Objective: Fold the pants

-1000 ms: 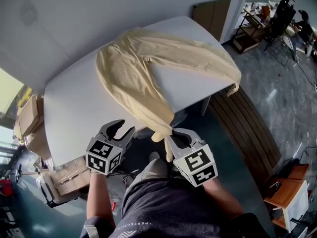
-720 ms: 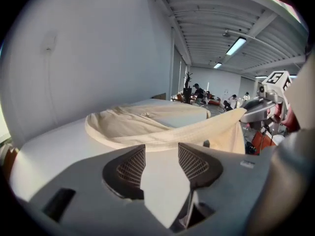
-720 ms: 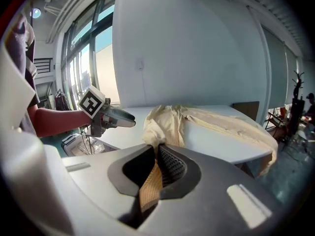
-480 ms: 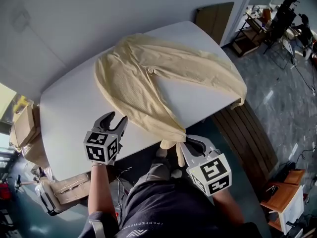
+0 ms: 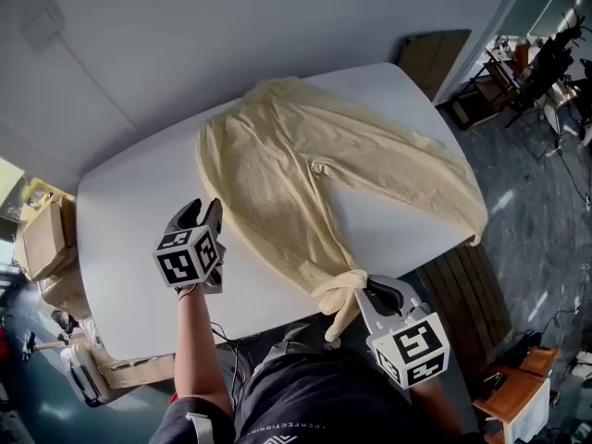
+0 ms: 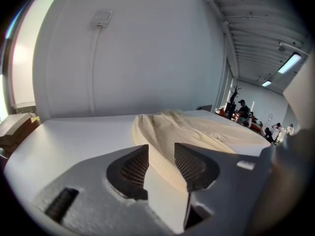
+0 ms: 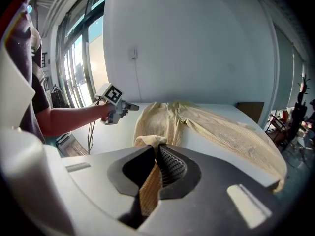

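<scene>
**Head view.** One white desk (image 5: 120, 220) carries one pair of pale yellow pants (image 5: 277, 174), spread flat with its two legs parted. One leg runs toward the near edge, where its cuff (image 5: 339, 287) is bunched. The other leg reaches the desk's right edge, and its end hangs over. There are two tools. The left tool (image 5: 202, 213) hovers over bare desk to the left of the pants, apart from the cloth. The right tool (image 5: 372, 289) sits at the near edge, on the bunched cuff.

**Left gripper view.** The left tool (image 6: 161, 163) has its two jaws apart. They have just been closing, with nothing between them. The pants (image 6: 197, 129) lie farther ahead on the desk (image 6: 74, 132), seen through the gap.

**Right gripper view.** The right tool (image 7: 156, 156) is clamped on the cuff (image 7: 150, 186), and one strip of cloth hangs down between its jaws. Beyond it both legs of the pants (image 7: 206, 124) stretch across the desk (image 7: 189, 141). The left tool (image 7: 129, 107) is held over the desk's left side.
</scene>
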{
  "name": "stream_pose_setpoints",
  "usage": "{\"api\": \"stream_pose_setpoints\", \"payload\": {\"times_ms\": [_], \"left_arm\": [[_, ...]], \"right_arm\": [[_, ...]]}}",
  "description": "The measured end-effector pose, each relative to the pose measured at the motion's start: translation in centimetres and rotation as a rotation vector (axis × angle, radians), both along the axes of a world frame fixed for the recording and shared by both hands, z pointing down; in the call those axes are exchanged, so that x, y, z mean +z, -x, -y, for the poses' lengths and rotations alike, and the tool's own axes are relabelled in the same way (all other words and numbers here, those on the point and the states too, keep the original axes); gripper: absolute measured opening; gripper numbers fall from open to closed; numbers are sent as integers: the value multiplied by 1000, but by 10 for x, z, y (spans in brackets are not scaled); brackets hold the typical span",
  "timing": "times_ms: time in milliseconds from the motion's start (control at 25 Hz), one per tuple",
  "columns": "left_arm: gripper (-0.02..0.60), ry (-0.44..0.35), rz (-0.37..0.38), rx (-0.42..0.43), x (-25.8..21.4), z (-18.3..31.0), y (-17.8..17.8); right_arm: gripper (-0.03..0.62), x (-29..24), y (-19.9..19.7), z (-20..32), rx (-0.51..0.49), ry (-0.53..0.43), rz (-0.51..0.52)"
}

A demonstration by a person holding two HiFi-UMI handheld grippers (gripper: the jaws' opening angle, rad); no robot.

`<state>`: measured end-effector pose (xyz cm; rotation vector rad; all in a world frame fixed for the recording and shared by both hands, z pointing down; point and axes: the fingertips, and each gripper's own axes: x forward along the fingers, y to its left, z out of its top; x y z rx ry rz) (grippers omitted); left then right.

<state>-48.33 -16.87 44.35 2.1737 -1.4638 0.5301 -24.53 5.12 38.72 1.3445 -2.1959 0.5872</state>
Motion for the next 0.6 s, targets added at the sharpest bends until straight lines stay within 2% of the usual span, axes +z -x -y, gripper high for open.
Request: {"api": "stream_pose_setpoints", "payload": {"times_ms": [120,320,600], "left_arm": [[167,21,-16,-56,9,31,12],[177,61,-25,-67,29,56,5],[196,87,24,-143,49,72,21]], "right_arm": [[15,3,2,8,8,23,-9],[15,8,-2,16,37,47,-8],[15,17,5,29,31,95,20]]}}
